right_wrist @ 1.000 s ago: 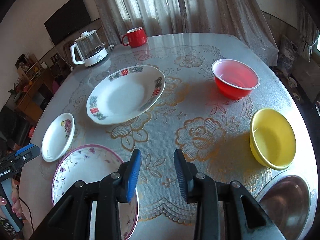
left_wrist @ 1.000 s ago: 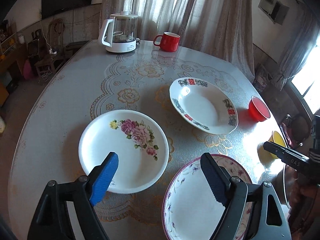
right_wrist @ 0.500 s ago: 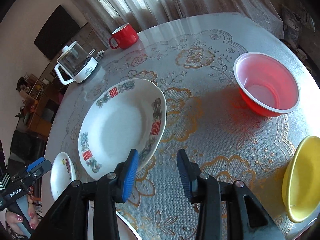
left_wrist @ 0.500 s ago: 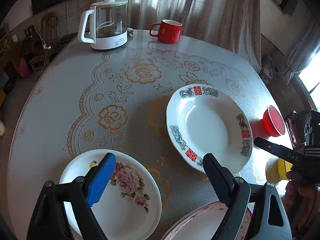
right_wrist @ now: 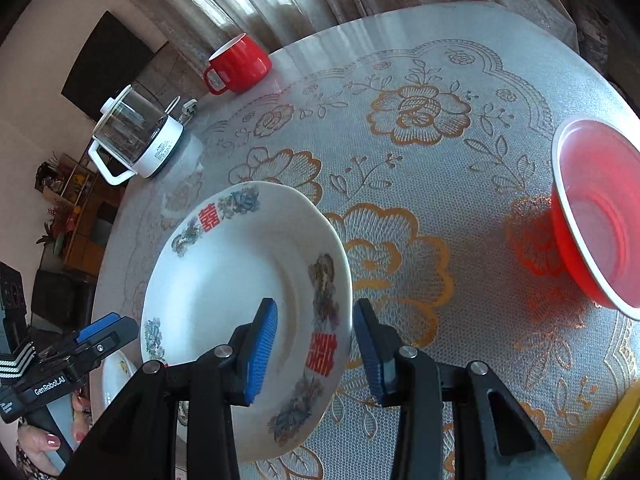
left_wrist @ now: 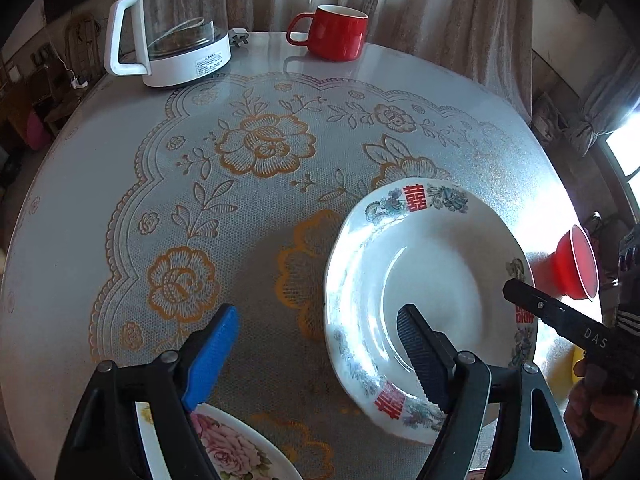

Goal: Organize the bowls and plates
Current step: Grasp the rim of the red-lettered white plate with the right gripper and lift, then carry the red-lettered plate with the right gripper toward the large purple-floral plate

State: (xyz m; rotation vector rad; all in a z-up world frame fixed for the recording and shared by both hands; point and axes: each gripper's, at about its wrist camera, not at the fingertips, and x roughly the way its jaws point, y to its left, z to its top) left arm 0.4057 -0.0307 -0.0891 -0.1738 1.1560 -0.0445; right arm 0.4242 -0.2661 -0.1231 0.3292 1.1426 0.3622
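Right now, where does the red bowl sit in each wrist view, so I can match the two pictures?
Left wrist view: the red bowl is at the far right edge, seen almost side-on, just past the white plate with red characters.
Right wrist view: the red bowl fills the right edge, mid-height, its inside visible.
Shared landmark: the red mug at the table's far side.

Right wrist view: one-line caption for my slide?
Right gripper fingers straddle the rim of the white plate, not gripping; red bowl waits at right.
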